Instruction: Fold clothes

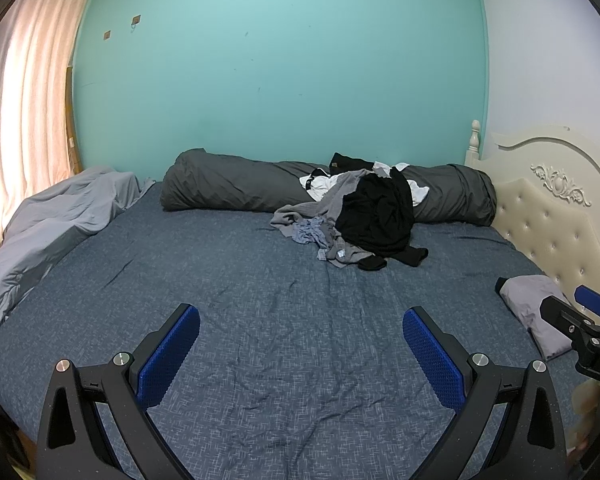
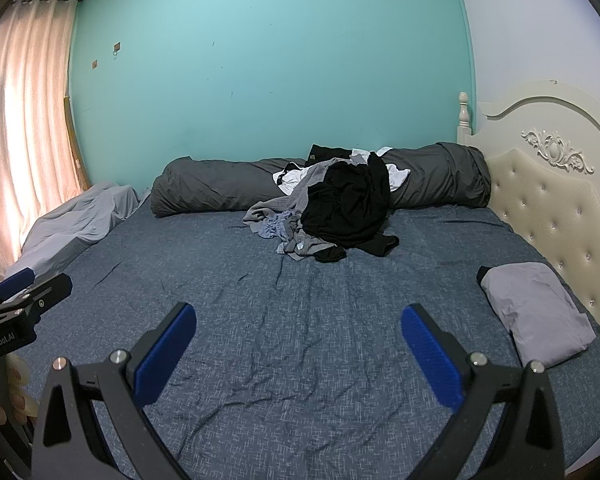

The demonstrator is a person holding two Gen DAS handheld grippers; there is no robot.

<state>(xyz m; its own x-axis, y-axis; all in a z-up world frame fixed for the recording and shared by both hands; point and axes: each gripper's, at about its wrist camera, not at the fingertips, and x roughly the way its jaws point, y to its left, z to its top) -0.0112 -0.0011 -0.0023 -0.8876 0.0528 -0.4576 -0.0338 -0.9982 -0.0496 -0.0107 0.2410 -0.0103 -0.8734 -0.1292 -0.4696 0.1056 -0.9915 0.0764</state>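
Note:
A heap of unfolded clothes (image 1: 360, 216) (image 2: 332, 208), black, grey, white and pale blue, lies at the far side of the bed against a rolled dark duvet. One folded grey garment (image 1: 534, 312) (image 2: 536, 312) rests flat near the headboard on the right. My left gripper (image 1: 300, 340) hovers open over bare blue sheet at the near edge, nothing between its fingers. My right gripper (image 2: 298, 340) is also open and empty, side by side with the left one. Each gripper shows at the edge of the other's view.
The blue bed sheet (image 1: 260, 320) (image 2: 300, 300) is wrinkled. A rolled dark grey duvet (image 1: 228, 184) (image 2: 220, 186) lines the teal wall. A light grey blanket (image 1: 52, 224) bunches at the left by the curtain. The cream tufted headboard (image 2: 552, 208) borders the right side.

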